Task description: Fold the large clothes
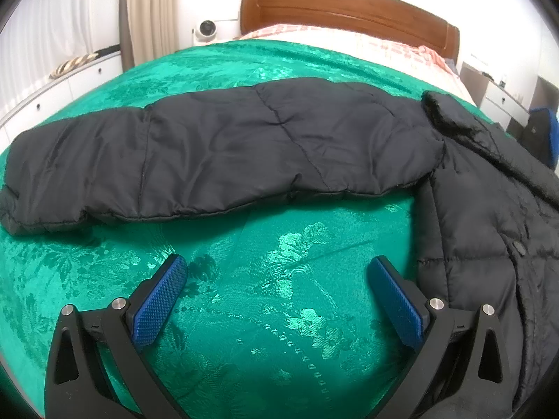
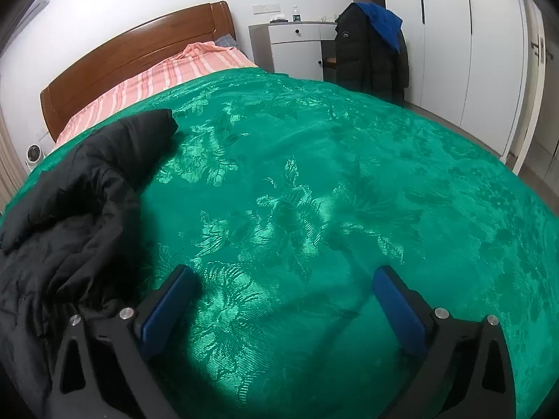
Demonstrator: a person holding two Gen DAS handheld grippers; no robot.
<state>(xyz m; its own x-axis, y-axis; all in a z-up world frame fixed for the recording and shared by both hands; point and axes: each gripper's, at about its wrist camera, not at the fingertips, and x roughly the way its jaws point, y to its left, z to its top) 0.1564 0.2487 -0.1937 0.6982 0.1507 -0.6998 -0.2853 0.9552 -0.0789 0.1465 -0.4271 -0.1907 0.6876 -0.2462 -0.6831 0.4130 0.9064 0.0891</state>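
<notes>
- Jacket [image 1: 244,146]: 1 black padded one, lying on the green bedspread [image 1: 279,296]. 1 sleeve stretches straight out across the bed in the left view; the body runs down that view's right edge.
- Right view shows the same jacket [image 2: 80,216] bunched at the left edge, cloth heaped and rucked beside the claw there.
- Left claw [image 1: 279,272]: spread wide, holding nothing, over bare bedspread just short of the sleeve.
- Right claw [image 2: 283,282]: spread wide too, holding nothing, over bare bedspread with the jacket off to its left.
- Risk 1: padded cloth looks slick and springy. A pinch on only the outer layer would likely slip or lift 1 skin and leave the filling behind.
- Risk 2: the bunched part could fold in crooked if nobody flattens it first, giving a lumpy result.
- Risk 3: the bedspread is loose, patterned cloth. A low pinch could catch it with the sleeve and drag it along.
- Risk 4: a long sleeve lifted at 1 end would sag and twist.
- Count: 1 jacket on the bed, 2 claws, 1 bedspread, 1 wooden headboard [image 1: 349,10], 1 striped pink sheet [image 2: 157,80] at the head end.
- 1 more dark coat [image 2: 370,59] hangs beyond the bed with 1 blue garment [image 2: 384,21] over it, by a white cabinet [image 2: 297,45].
</notes>
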